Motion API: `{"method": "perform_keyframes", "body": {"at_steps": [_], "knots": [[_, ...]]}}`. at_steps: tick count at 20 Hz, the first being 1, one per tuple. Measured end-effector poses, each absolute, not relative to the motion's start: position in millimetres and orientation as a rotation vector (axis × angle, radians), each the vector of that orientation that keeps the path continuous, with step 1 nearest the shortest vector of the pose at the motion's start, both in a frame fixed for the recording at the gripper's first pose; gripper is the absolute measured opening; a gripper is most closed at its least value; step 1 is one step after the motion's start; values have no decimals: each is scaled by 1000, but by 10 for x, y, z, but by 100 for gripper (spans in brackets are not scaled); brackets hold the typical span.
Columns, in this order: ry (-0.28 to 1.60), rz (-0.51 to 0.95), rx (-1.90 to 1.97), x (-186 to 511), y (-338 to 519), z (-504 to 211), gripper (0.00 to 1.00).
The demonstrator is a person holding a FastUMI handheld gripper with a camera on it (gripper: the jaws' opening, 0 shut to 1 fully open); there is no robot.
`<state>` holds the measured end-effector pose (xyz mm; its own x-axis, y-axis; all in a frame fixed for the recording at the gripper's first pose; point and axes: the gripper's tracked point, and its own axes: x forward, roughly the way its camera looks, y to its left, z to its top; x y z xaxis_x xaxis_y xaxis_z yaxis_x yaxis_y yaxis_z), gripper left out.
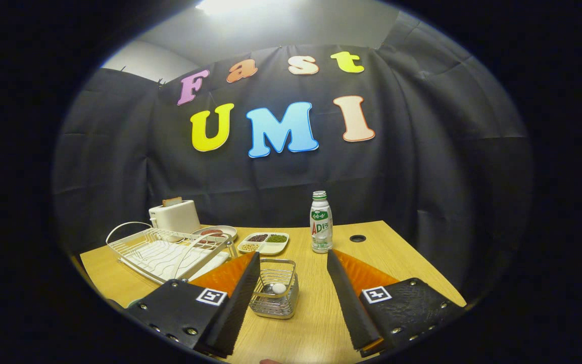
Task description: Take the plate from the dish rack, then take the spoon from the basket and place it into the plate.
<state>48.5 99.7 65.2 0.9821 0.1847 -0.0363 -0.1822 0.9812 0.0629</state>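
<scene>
Little here can be read as words. The bottle (321,222), standing on the tabletop (316,323) just beyond the tongs (293,254), wears a green and white label with large red characters and smaller print around them. Each arm of the tongs carries one square black-and-white coded marker, a pattern and not letters: the left marker (211,297) beside the wire basket (285,305), the right marker (376,294) across the gap from it. The tongs stand spread wide, pressing on nothing, with the basket between their fingers
</scene>
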Motion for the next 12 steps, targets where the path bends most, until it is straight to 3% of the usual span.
{"method": "perform_keyframes", "body": {"at_steps": [5,8,11,12], "knots": [[53,186,27,641,1085,510,77],[48,197,31,732,1156,453,57],[50,190,43,831,1192,409,17],[47,196,42,781,1185,433,17]]}}
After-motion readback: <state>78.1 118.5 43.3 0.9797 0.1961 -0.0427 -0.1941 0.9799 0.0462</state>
